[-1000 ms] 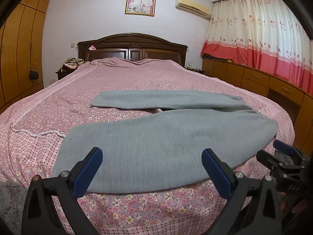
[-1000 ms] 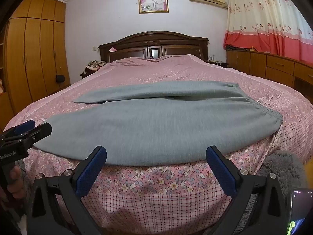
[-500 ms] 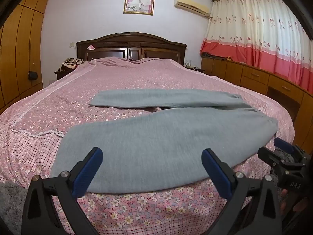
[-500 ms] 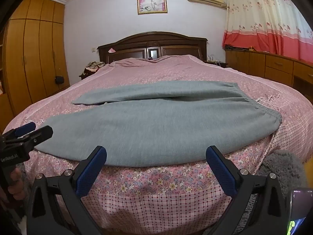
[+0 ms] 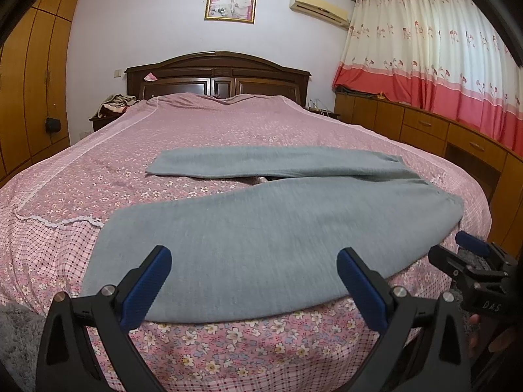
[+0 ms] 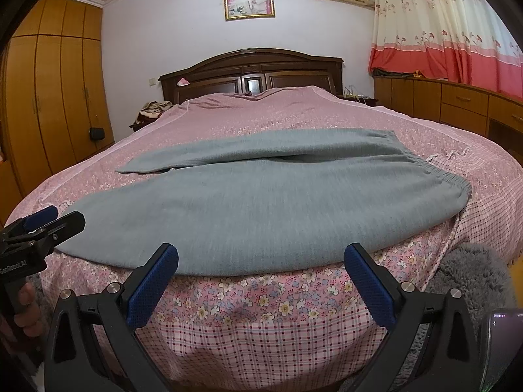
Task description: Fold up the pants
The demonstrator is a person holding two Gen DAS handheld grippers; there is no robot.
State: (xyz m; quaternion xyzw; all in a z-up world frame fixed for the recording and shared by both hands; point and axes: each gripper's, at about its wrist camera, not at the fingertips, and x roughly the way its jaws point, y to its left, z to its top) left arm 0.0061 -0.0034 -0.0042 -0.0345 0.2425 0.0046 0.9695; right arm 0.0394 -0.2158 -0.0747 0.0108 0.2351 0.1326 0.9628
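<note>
Both grippers are hanging off the foot of the bed with jaws spread wide and nothing in them: left gripper [image 5: 253, 281] just short of the near hem, right gripper [image 6: 261, 277] the same on its side. The grey pants [image 6: 261, 202] lie flat across the pink floral bedspread [image 5: 98, 176], near leg along the bed edge, far leg behind it, waistband off to the right. I'd say the first fold hasn't started. My tip: pinch the near leg at the cuff end and the waistband end together, lift evenly, and lay it onto the far leg so the seams line up.
</note>
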